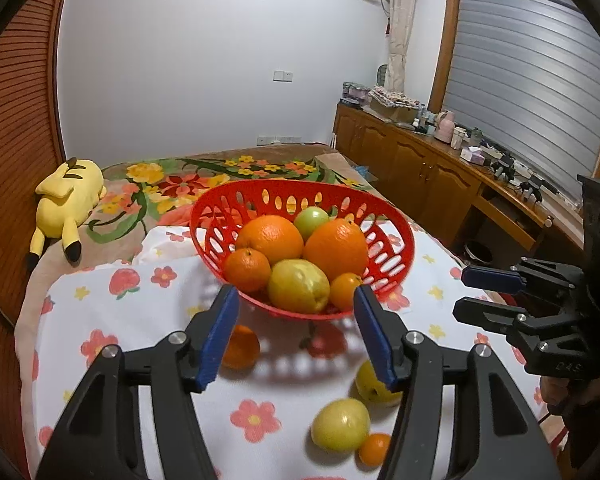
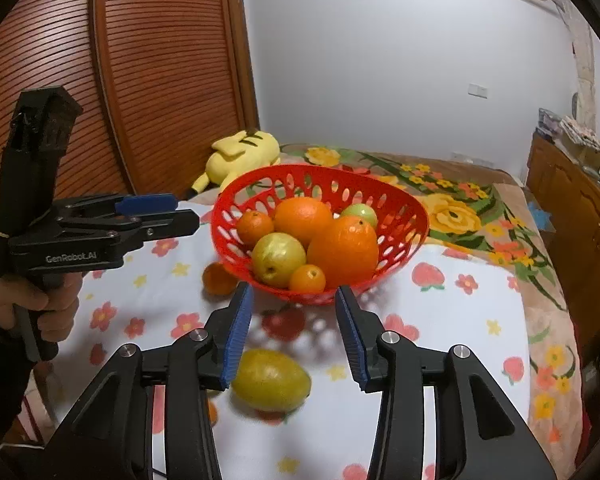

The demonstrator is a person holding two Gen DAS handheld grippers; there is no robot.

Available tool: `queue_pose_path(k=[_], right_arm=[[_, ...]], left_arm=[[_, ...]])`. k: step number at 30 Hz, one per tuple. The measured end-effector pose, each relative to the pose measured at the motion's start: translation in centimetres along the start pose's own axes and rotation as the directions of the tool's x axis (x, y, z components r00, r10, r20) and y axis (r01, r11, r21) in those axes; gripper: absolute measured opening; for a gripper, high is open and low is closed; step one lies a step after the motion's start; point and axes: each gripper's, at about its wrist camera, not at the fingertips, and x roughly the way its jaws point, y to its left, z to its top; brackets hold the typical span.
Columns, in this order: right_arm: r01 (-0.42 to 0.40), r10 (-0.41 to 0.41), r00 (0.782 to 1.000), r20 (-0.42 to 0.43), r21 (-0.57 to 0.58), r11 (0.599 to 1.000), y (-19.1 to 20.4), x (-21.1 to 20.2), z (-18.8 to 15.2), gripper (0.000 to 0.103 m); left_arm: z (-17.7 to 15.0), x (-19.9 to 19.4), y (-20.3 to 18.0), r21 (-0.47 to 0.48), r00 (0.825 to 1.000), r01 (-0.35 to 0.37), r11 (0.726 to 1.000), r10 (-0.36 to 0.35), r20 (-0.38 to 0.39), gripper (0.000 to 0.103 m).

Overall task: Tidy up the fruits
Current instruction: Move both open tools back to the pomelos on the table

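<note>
A red slotted basket (image 1: 396, 236) (image 2: 414, 216) stands on the flowered cloth and holds several oranges, a yellow fruit and a green one. Loose on the cloth in front of it lie a small orange (image 1: 242, 346) (image 2: 216, 278), two yellow fruits (image 1: 340, 424) (image 1: 370, 384) and a tiny orange (image 1: 374, 448). One yellow fruit (image 2: 270, 380) lies just below my right gripper. My left gripper (image 1: 296, 300) (image 2: 184, 214) is open and empty, hovering before the basket. My right gripper (image 2: 294, 296) (image 1: 460, 292) is open and empty above the loose fruit.
A yellow plush toy (image 1: 68, 196) (image 2: 240, 156) lies on the floral blanket (image 1: 220, 172) behind the basket. A wooden cabinet (image 1: 420, 160) with clutter runs along the right wall. A wooden slatted door (image 2: 140, 80) stands at the left.
</note>
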Motion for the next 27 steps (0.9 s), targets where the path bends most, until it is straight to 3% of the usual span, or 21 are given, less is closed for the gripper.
queue_pose_path(k=[15, 27], right_arm=[[0.016, -0.016, 1.0, -0.017, 0.024, 1.0, 1.2, -1.0, -2.7, 0.059], [0.012, -0.01, 0.998, -0.061, 0.029, 1.0, 1.5, 0.4, -4.0, 0.063]], left_arm=[[-2.9, -1.8, -0.4, -0.011, 1.0, -0.012, 1.0, 0.012, -0.017, 0.066], [-6.7, 0.6, -1.0, -0.02, 0.993, 0.004, 1.0, -0.006, -0.115, 0.066]])
